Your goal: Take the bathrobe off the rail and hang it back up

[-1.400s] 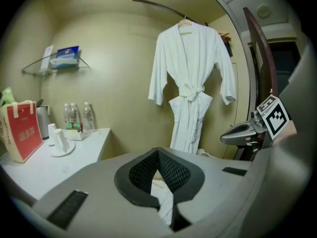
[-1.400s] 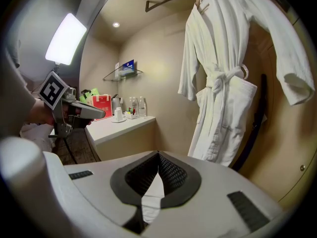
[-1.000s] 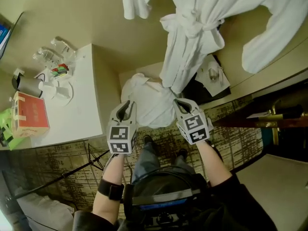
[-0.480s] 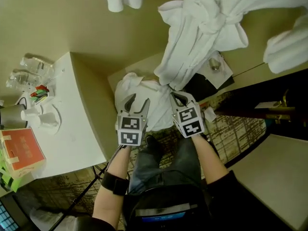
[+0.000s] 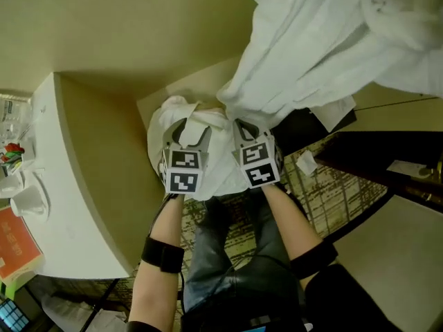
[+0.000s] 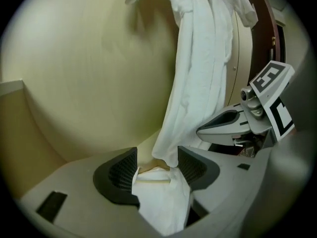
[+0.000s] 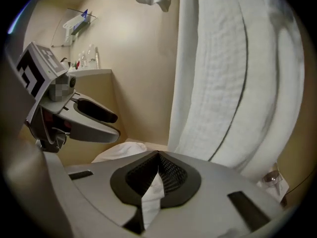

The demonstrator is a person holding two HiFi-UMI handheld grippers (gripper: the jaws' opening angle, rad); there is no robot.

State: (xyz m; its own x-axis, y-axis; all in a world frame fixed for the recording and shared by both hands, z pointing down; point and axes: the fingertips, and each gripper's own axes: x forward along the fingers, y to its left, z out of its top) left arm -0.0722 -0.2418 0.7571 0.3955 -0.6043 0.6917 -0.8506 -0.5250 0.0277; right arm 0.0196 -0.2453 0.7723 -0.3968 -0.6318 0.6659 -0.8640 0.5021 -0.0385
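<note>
Beige wall (image 5: 124, 33), smooth and matt, backs everything. Brown patterned carpet (image 5: 332, 185) lies underfoot, and a white counter (image 5: 41, 206) with a flat top and square edge stands at your left.

The white terry bathrobe (image 5: 311, 54) hangs from above in long soft folds of nubby weave. Its lower hem comes down to your two grippers, which sit side by side. A rumpled white cloth heap (image 5: 163, 126) lies low against the wall, beneath that hem.

Your left gripper (image 5: 194, 126): the gridded dark pads stand apart and have just been opening. The hem's tip and a loose fold of white cloth sit in the gap, unpinched.

Your right gripper (image 5: 243, 124): the pads are together, clamped on a thin fold of the bathrobe's hem. The main drape hangs just beyond it.
</note>
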